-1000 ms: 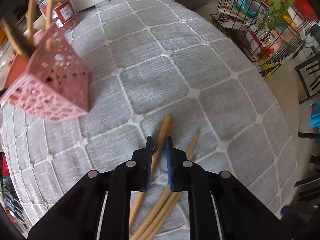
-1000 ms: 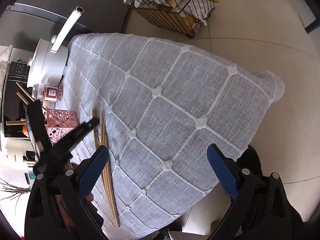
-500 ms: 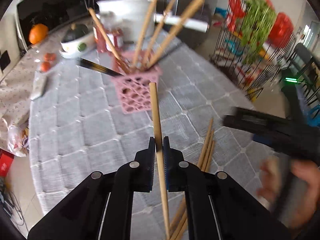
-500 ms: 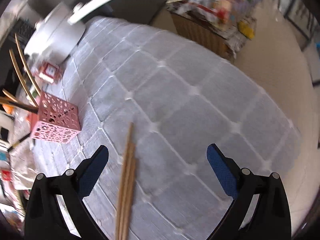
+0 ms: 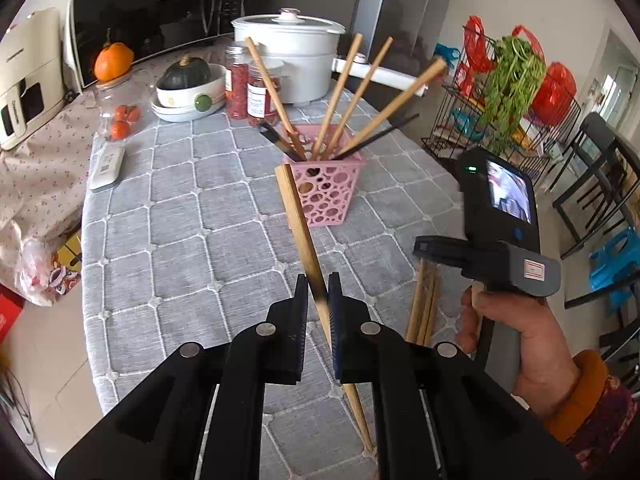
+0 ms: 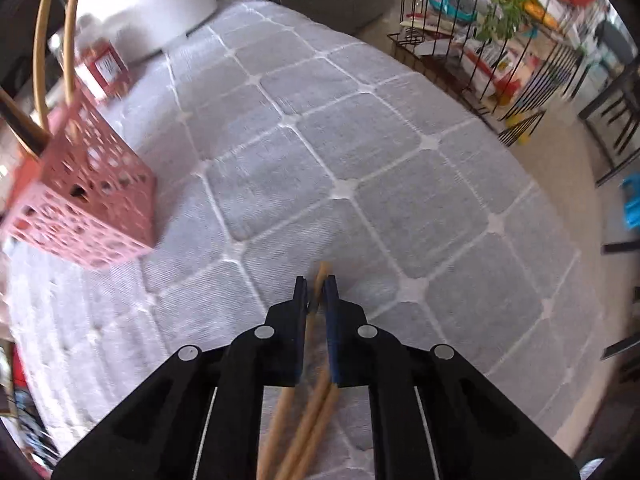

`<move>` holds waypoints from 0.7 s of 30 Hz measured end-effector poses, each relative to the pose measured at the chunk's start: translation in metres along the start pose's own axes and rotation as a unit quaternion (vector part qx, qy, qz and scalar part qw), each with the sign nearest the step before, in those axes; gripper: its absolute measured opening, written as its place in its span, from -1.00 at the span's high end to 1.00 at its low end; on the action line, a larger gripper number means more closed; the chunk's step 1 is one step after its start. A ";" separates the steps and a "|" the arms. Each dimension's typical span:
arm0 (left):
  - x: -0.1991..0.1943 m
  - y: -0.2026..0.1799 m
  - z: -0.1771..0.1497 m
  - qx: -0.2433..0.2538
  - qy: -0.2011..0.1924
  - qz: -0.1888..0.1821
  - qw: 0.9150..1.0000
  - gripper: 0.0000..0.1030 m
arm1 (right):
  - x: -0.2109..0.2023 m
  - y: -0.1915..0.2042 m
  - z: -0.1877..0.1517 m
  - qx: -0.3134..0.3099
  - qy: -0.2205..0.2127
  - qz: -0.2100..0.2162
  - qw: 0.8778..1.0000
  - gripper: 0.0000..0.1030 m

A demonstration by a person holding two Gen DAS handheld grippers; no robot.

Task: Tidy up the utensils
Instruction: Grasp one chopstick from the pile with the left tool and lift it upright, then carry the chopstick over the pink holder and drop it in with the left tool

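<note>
My left gripper [image 5: 318,285] is shut on a wooden chopstick [image 5: 298,220], held up off the grey quilted tablecloth [image 5: 180,240] and pointing toward the pink perforated basket [image 5: 326,196]. Several wooden and black chopsticks [image 5: 340,92] stand in that basket. A person's hand [image 5: 520,340] holds the right gripper over the loose chopsticks [image 5: 424,300] at the table's right side. In the right wrist view, my right gripper [image 6: 316,286] is closing, and its pads pinch the tip of one chopstick [image 6: 323,270] from the bundle [image 6: 304,420] on the cloth. The basket [image 6: 84,204] is to its left.
A white pot [image 5: 288,60], red-labelled jars [image 5: 256,88], a bowl with a squash [image 5: 188,88] and a remote [image 5: 107,162] sit behind and left of the basket. A wire rack [image 5: 500,100] with greens and dark chairs [image 5: 592,184] stand past the table's right edge.
My left gripper lifted the chopstick off the table and tilted up toward the basket. My right gripper swung over the loose chopsticks and went from wide open to shut on one.
</note>
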State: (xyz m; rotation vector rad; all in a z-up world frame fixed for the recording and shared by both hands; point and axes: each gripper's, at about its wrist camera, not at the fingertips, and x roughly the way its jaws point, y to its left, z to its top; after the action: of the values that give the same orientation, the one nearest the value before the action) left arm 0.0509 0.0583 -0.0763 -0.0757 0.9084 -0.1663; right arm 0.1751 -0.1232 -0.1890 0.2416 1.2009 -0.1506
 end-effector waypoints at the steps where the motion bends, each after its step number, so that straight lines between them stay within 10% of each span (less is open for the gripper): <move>1: -0.005 0.002 -0.001 -0.003 -0.005 -0.001 1.000 0.84 | -0.006 -0.005 0.001 0.013 -0.006 0.028 0.999 0.85; 7: -0.043 0.003 -0.002 -0.013 -0.042 -0.018 0.999 0.87 | -0.085 -0.017 -0.011 0.020 -0.080 0.139 0.987 0.88; 21: -0.116 -0.013 0.035 -0.016 -0.103 -0.027 0.994 0.87 | -0.230 -0.035 -0.043 -0.016 -0.163 0.233 0.959 0.90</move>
State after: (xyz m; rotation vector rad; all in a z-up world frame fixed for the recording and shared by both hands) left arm 0.0070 0.0655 0.0373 -0.1442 0.7039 -0.1904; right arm 0.0462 -0.1488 0.0079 0.4470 0.7916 0.2341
